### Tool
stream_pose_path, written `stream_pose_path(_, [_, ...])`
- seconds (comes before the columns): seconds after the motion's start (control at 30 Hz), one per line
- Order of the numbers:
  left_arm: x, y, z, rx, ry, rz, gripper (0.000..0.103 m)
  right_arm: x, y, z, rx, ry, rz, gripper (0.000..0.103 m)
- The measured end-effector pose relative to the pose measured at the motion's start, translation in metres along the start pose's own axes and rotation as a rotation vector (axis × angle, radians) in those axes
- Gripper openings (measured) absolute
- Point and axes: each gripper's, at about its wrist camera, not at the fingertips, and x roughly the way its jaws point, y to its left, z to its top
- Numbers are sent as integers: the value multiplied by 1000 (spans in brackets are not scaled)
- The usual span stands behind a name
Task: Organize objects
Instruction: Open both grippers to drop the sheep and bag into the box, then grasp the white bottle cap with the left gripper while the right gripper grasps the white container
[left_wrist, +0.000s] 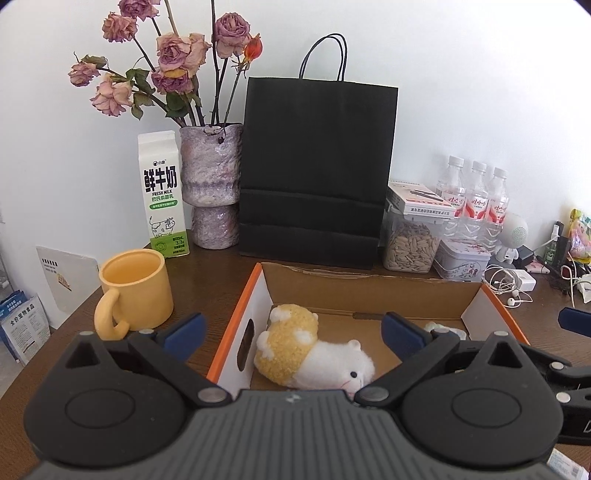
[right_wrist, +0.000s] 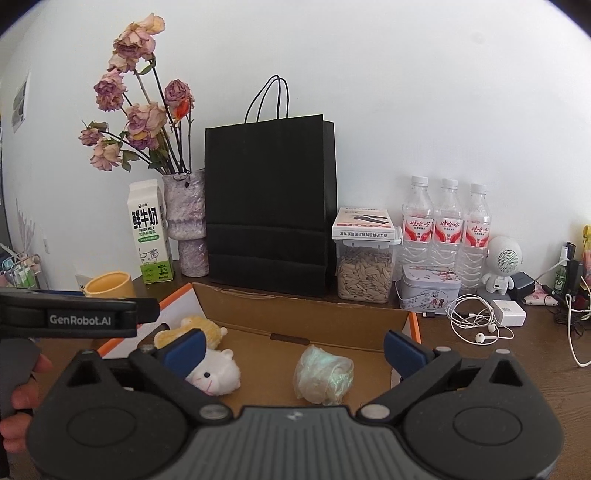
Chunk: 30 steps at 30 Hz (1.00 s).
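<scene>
An open cardboard box with orange edges sits on the brown desk. A white and yellow plush sheep lies inside at its left; it also shows in the right wrist view. A shiny pale wrapped bundle lies in the box to the sheep's right. My left gripper is open and empty above the sheep. My right gripper is open and empty above the bundle. The left gripper's body shows at the left of the right wrist view.
A yellow mug stands left of the box. Behind are a milk carton, a vase of dried roses, a black paper bag, a seed jar, a tin, three water bottles, earphones and chargers.
</scene>
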Motion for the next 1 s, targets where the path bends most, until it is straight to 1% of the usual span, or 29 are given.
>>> stream_pose_path(0.33, [-57, 15, -19, 9, 0, 30, 103, -57, 6, -21, 16, 9, -16, 103])
stream_pose_path(0.53, [-89, 31, -36, -2, 8, 53, 103, -92, 8, -38, 13, 17, -37, 103])
stream_pose_path(0.77, [-111, 51, -63, -4, 45, 86, 103, -119, 9, -61, -2, 34, -69, 103])
stream_pose_path(1.0, [-124, 68, -90, 11, 83, 82, 103, -135, 8, -86, -30, 55, -96, 103])
